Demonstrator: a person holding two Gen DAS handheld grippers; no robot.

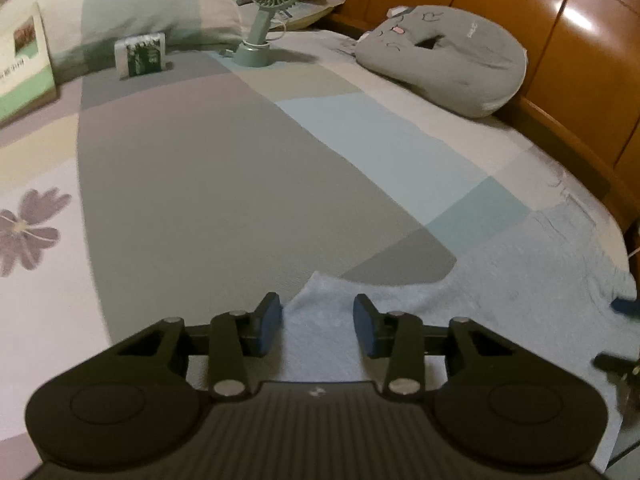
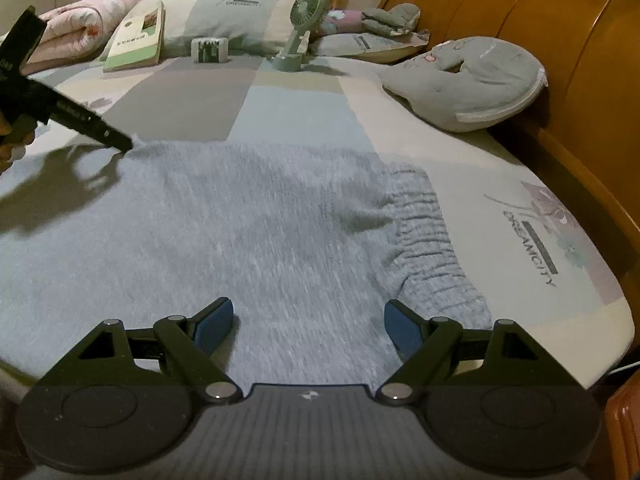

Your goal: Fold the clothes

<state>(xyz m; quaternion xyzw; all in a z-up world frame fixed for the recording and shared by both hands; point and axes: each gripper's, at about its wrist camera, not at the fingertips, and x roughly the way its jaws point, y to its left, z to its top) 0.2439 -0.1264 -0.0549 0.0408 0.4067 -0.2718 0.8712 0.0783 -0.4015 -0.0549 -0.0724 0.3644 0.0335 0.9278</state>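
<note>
With the pale blue garment (image 2: 248, 216) spread flat on the bed (image 2: 520, 184), its elastic waistband (image 2: 436, 240) at 3 o'clock, I keep both the left hand-held gripper (image 1: 318, 322) and right hand-held gripper (image 2: 308, 326) wide (neither holding anything) and want each to bite one layer squarely at an edge.

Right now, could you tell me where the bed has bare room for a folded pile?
Free: the sheet between the grey garment and the fan, and beside the book. Crowded: the headboard side, with the cat cushion and pillows.
</note>
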